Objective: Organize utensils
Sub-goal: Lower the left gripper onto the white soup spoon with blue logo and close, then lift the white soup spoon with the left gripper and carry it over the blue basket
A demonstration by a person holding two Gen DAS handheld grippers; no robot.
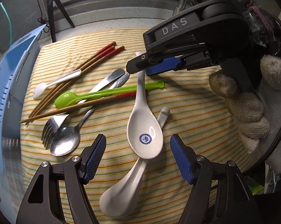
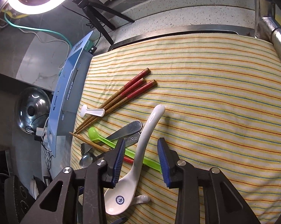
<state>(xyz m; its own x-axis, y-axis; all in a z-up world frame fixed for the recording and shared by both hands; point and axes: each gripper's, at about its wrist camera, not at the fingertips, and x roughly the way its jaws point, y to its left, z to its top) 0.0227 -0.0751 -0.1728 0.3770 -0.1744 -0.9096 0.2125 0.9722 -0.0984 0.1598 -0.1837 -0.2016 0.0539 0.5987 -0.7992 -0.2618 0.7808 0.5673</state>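
— What's on the striped cloth (image 1: pixel 187 100)?

— A jumble of utensils. Nearest is a glossy white ceramic soup spoon (image 1: pixel 145 128), bowl up, with a round blue stamp in it; the lettering is too small to read. Its handle runs away from the left gripper (image 1: pixel 137 156) toward the right gripper (image 1: pixel 140 69), crossing over a translucent green plastic spoon (image 1: pixel 95 95). A second ceramic spoon (image 1: pixel 121 192) lies bowl down, partly under the first.

— And the metal pieces?

— A steel spoon (image 1: pixel 65 140) and fork (image 1: pixel 50 130) side by side, handles angled up to the right. Three wooden chopsticks (image 1: pixel 88 65) with red ends lie together, a fourth chopstick (image 1: pixel 80 108) crosses lower, and a small white plastic spoon (image 1: pixel 56 82) rests across the three.

— The grippers?

— Left one spread wide, ribbed blue pads (image 1: pixel 95 155) either side of the stamped spoon's bowl, nothing held. The right, marked "DAS", held in a knitted glove (image 1: pixel 252 112), hovers parted about that spoon's handle, not clamped. A blue plastic rack (image 1: pixel 11 85) stands at the cloth's left edge.
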